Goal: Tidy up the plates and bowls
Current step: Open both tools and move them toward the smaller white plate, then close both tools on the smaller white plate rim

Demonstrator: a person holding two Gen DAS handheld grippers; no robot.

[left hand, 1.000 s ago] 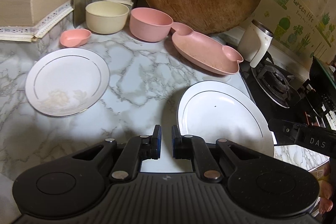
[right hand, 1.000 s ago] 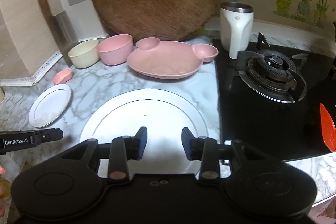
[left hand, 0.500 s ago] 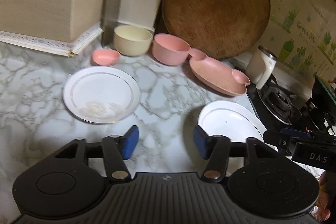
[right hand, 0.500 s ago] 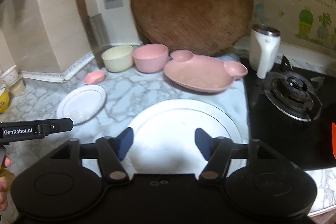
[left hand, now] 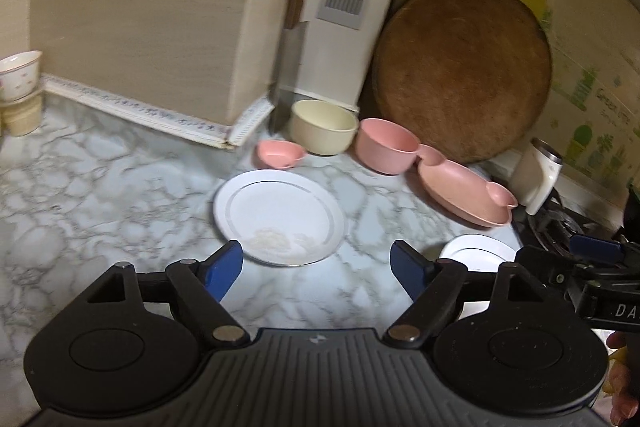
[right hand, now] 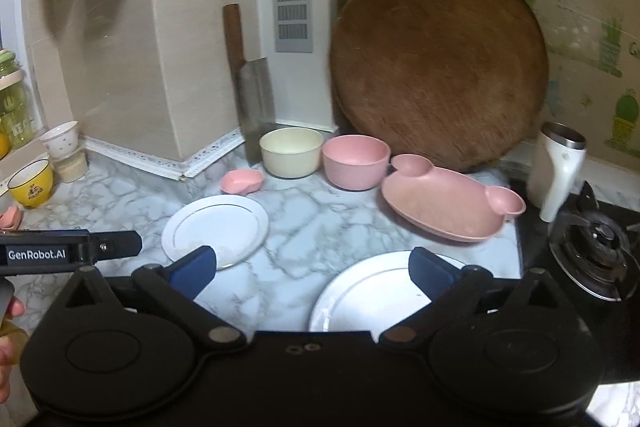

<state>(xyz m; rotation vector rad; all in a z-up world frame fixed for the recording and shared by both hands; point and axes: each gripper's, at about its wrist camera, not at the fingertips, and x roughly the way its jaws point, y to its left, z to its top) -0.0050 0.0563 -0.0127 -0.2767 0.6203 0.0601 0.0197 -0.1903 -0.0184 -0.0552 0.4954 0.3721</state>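
Two white plates lie on the marble counter: a smaller one (left hand: 280, 215) (right hand: 216, 227) to the left and a larger one (right hand: 372, 291) (left hand: 478, 251) by the stove. Behind them stand a cream bowl (left hand: 323, 126) (right hand: 291, 151), a pink bowl (left hand: 386, 145) (right hand: 355, 159), a small pink dish (left hand: 280, 154) (right hand: 241, 181) and a pink bear-shaped plate (left hand: 466, 193) (right hand: 448, 211). My left gripper (left hand: 316, 267) is open and empty, above the counter just short of the smaller plate. My right gripper (right hand: 312, 269) is open and empty, over the near left rim of the larger plate.
A round wooden board (right hand: 436, 63) and a cleaver (right hand: 252, 95) lean on the back wall. A white mug (right hand: 556, 171) and a gas burner (right hand: 596, 247) are at the right. Cups (right hand: 36, 183) stand at the far left.
Both grippers have opened wide, the left from nearly shut. Both have pulled back and risen, so the dishes look smaller and more wall shows. No dish has moved.
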